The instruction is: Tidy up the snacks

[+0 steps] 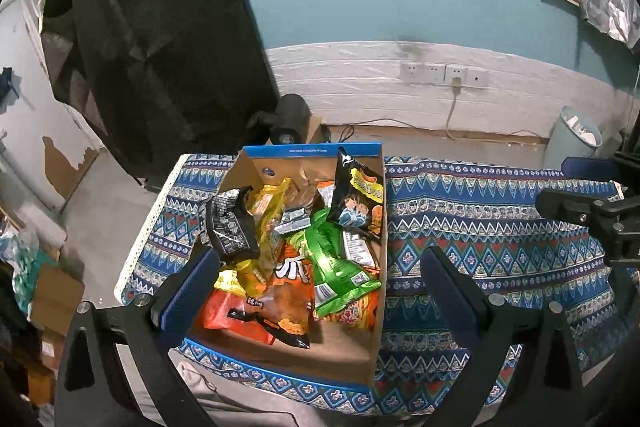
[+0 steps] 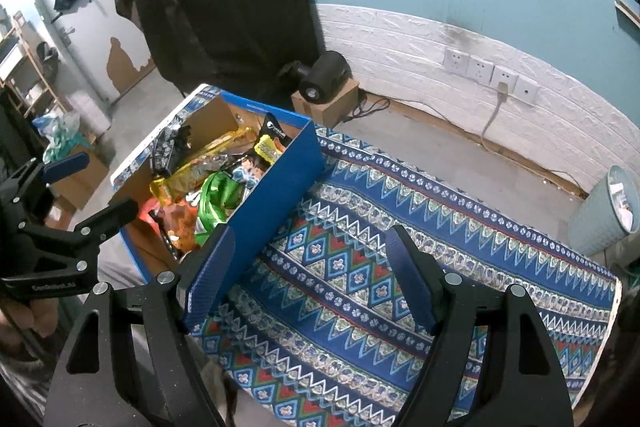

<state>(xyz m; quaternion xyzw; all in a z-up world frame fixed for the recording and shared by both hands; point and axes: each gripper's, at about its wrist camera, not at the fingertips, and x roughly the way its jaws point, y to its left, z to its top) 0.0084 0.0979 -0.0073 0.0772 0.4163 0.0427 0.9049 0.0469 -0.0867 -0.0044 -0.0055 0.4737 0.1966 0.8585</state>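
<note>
A blue cardboard box (image 1: 381, 187) sits on the left part of the patterned cloth table (image 1: 480, 227). It holds several snack packets: a green one (image 1: 340, 267), an orange one (image 1: 292, 291), a black one (image 1: 230, 227) and a yellow one (image 1: 268, 211). My left gripper (image 1: 320, 283) is open and empty, above the box's near end. My right gripper (image 2: 312, 275) is open and empty, above the cloth to the right of the box (image 2: 276, 195). The packets also show in the right wrist view (image 2: 216, 195).
A grey waste bin (image 2: 608, 211) stands on the floor at the far right. A black device on a small carton (image 2: 324, 83) sits behind the table by the wall. A dark sheet (image 1: 160, 39) hangs at the back left. Cartons (image 1: 56, 299) lie left of the table.
</note>
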